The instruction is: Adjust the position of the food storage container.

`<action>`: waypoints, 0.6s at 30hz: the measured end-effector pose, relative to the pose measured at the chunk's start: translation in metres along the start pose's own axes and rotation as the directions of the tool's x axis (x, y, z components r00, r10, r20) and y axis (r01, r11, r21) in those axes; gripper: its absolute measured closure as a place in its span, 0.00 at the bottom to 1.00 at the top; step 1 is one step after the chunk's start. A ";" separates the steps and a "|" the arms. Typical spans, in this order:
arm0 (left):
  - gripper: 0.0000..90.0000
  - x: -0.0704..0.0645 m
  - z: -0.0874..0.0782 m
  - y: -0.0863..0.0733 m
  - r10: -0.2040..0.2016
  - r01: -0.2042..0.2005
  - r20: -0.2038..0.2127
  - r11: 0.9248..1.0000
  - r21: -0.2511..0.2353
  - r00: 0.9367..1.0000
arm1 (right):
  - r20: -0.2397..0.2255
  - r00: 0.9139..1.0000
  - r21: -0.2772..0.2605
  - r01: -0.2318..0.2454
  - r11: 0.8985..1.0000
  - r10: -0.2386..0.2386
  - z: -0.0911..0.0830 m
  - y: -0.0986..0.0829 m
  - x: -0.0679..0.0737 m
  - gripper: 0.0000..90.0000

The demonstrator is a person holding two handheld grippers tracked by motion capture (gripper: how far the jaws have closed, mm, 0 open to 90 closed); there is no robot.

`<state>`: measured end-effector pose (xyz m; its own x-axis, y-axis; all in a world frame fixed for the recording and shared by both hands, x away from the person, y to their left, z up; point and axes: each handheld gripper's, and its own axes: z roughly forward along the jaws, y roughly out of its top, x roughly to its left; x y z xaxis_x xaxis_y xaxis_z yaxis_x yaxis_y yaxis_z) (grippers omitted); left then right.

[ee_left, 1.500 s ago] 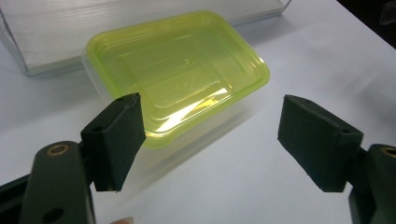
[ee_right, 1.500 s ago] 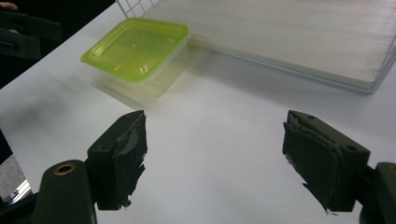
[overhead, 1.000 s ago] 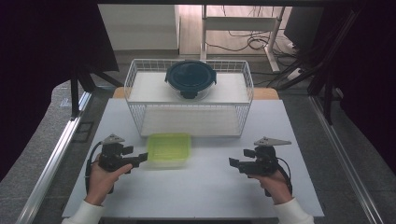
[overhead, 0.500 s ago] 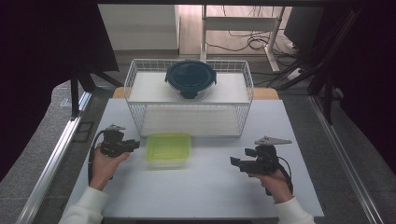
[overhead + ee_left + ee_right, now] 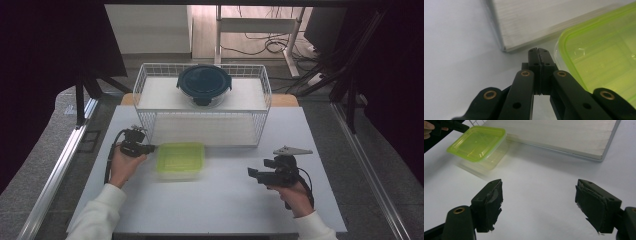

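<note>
A clear square container with a lime-green lid (image 5: 180,159) sits on the white table just in front of the wire basket; it is also seen in the left gripper view (image 5: 604,55) and the right gripper view (image 5: 477,142). My left gripper (image 5: 151,148) is shut, its tip right at the container's left edge; its jaws press together with nothing between them (image 5: 538,53). My right gripper (image 5: 251,173) stands open to the right of the container, apart from it, jaws wide over bare table (image 5: 539,200).
A white wire basket (image 5: 145,85) on a pale board (image 5: 564,137) stands at the back of the table, with a round dark-blue lidded bowl (image 5: 203,84) on top. The white table (image 5: 220,210) has free room in front. Dark curtains flank both sides.
My left gripper has moved forward and right, from the table's left front up to the green container's left edge. The right gripper has barely moved.
</note>
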<state>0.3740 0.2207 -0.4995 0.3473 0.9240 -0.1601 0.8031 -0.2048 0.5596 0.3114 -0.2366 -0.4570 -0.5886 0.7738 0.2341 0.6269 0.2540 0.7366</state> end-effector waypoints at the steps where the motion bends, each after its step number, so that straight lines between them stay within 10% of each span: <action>1: 1.00 0.000 0.002 0.001 0.012 -0.012 -0.002 1.000 0.012 1.000 | 0.001 1.000 0.001 0.000 1.000 0.000 0.000 0.000 0.000 0.24; 18: 1.00 -0.016 0.014 0.007 0.020 -0.021 0.091 1.000 0.004 0.996 | 0.017 1.000 0.008 0.005 1.000 -0.006 0.001 0.000 0.002 0.24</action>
<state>0.3808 0.2002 -0.5043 0.4061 0.8865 -0.2218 0.7975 -0.2253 0.5597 0.3110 -0.2343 -0.4571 -0.5831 0.7824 0.2190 0.6278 0.2628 0.7327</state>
